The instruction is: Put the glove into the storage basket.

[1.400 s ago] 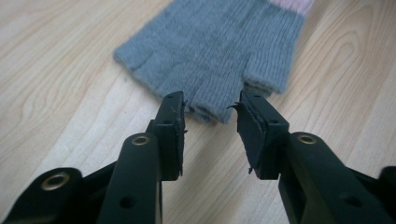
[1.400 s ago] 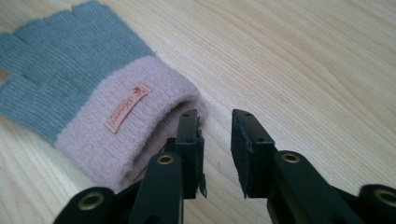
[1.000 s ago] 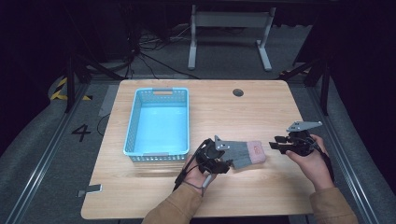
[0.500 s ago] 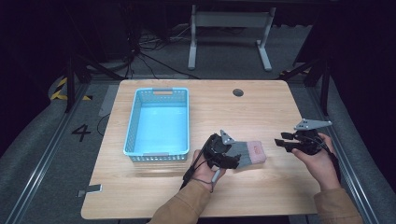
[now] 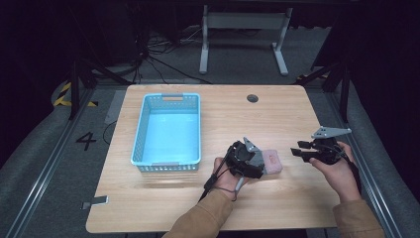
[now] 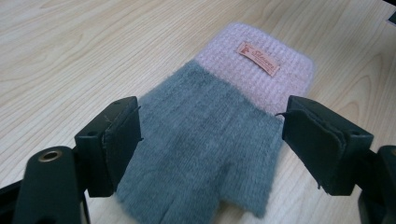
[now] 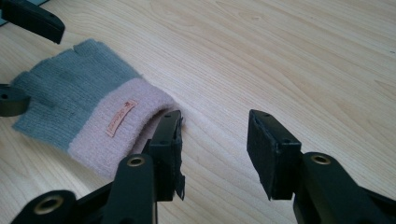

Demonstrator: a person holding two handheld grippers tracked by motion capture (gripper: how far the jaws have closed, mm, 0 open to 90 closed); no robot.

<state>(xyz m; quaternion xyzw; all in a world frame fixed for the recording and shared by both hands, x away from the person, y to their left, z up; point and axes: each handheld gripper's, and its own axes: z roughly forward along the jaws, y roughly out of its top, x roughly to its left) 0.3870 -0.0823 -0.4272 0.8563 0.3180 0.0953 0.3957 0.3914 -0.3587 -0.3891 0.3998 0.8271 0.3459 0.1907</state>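
A knitted glove [image 6: 210, 140], grey with a pink cuff [image 5: 271, 161] and a small label, lies flat on the wooden table [image 5: 277, 114]. My left gripper [image 6: 212, 126] hangs over its grey part, open. Its jaws have just been opening and stand on either side of the glove, with the pads off the wool. From above, the left gripper [image 5: 257, 164] covers most of the grey part. My right gripper [image 5: 298, 150] is held to the right of the cuff, open, and its jaws have just been opening with only bare table between them. In the right gripper view, the right gripper [image 7: 217, 140] sits just beside the glove [image 7: 79, 102].
A light blue plastic basket [image 5: 140, 134] stands on the left half of the table, with nothing in it. A round cable hole [image 5: 252, 98] lies near the far edge. Dark floor, cables and a metal stand lie beyond the table.
My left gripper has slid to the right over the glove's grey part, and its jaws have spread wider. The right gripper has stayed near the table's right edge.
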